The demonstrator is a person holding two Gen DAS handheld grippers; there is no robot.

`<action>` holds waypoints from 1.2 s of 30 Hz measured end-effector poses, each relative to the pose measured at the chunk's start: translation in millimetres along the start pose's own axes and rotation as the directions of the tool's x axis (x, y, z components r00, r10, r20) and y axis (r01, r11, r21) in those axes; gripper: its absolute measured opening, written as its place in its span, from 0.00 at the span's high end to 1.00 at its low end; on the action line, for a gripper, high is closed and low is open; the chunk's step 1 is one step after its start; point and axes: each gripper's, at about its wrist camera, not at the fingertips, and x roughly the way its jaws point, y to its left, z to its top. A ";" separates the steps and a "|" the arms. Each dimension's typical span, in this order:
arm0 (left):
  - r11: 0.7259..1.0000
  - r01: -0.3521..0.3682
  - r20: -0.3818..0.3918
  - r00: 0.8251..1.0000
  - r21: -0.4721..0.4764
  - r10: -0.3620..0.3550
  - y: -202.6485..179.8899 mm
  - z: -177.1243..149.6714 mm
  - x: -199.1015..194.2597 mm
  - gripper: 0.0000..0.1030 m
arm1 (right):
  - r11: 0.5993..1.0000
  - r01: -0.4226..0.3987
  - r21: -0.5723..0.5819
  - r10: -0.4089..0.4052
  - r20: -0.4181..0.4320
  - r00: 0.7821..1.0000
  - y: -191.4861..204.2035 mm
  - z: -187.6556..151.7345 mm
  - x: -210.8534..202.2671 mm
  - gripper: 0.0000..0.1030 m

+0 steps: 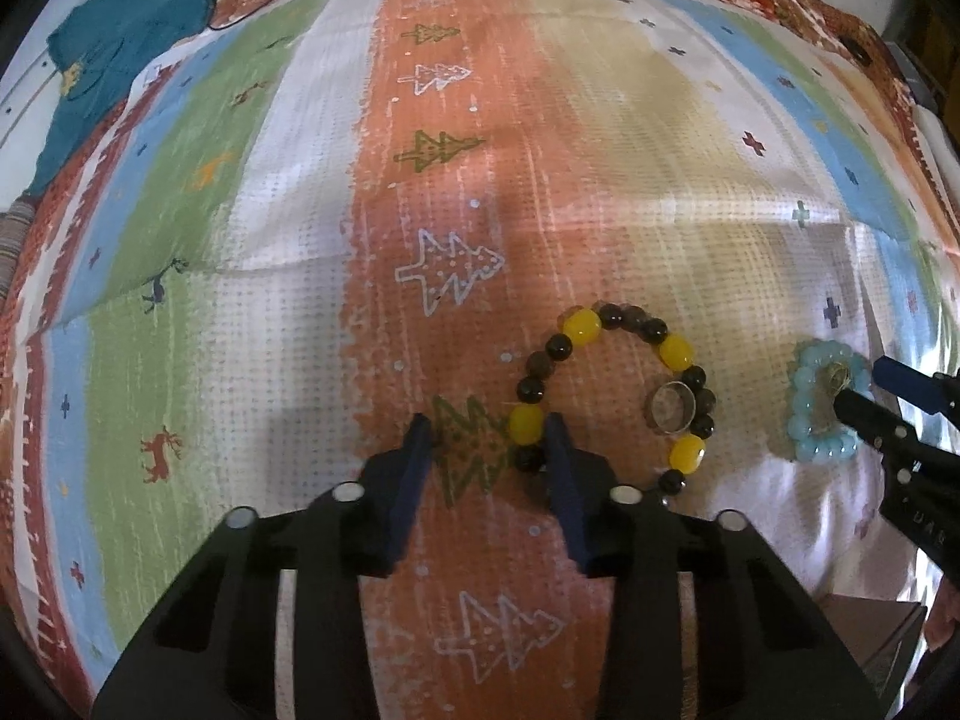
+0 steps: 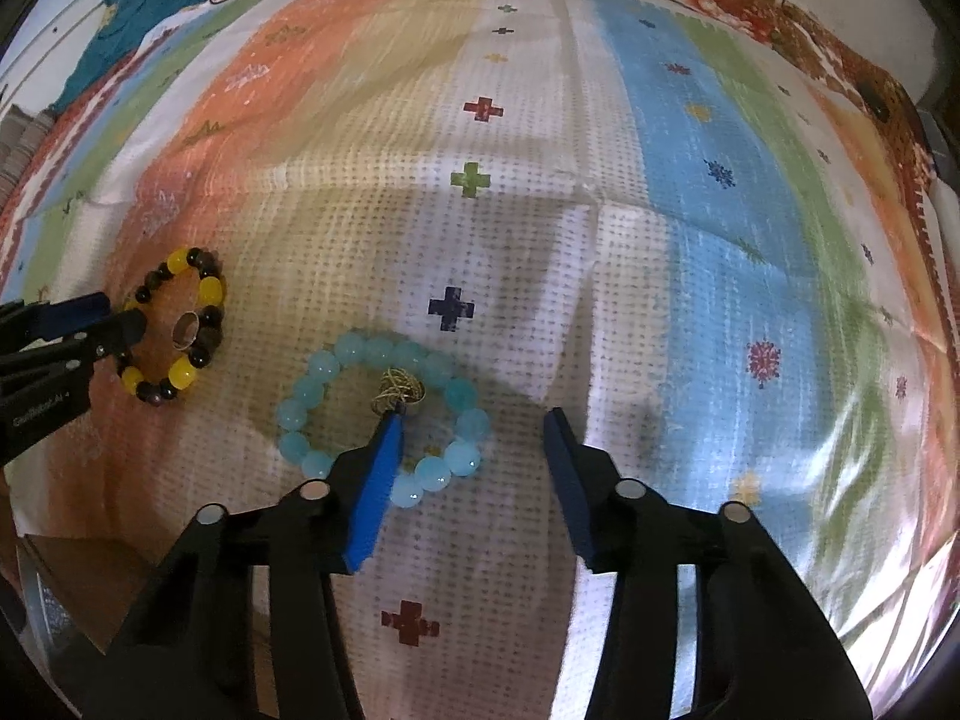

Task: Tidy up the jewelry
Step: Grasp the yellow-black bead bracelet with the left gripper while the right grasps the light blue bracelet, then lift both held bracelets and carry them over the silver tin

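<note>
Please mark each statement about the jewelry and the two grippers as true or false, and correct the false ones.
1. A silver ring lies inside the loop of the yellow and dark bead bracelet. True.
2. The light blue bead bracelet is hanging from the right gripper. False: it lies flat on the patterned cloth, and the gripper is open.
3. The left gripper is open. True.
4. A small gold wire piece lies within the light blue bead bracelet. True.
5. The two bracelets touch each other. False: bare cloth shows between them.
6. The left gripper is shut on the silver ring. False: the ring lies free to its right.
</note>
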 end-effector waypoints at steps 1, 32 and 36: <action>1.000 -0.001 -0.001 1.000 0.006 0.001 -0.6 0.2 0.3 0.75 | 1.000 -0.001 -0.004 0.001 -0.002 1.000 0.8 0.6 0.1 0.67; 0.995 0.078 0.123 0.989 0.058 -0.085 -24.2 6.3 -71.9 0.89 | 0.996 -0.089 -0.027 0.092 0.114 0.989 9.9 1.2 -53.0 0.88; 0.995 0.081 0.140 0.986 0.062 -0.089 -27.8 5.8 -80.3 0.89 | 0.994 -0.103 -0.033 0.107 0.137 0.985 11.8 1.8 -63.1 0.88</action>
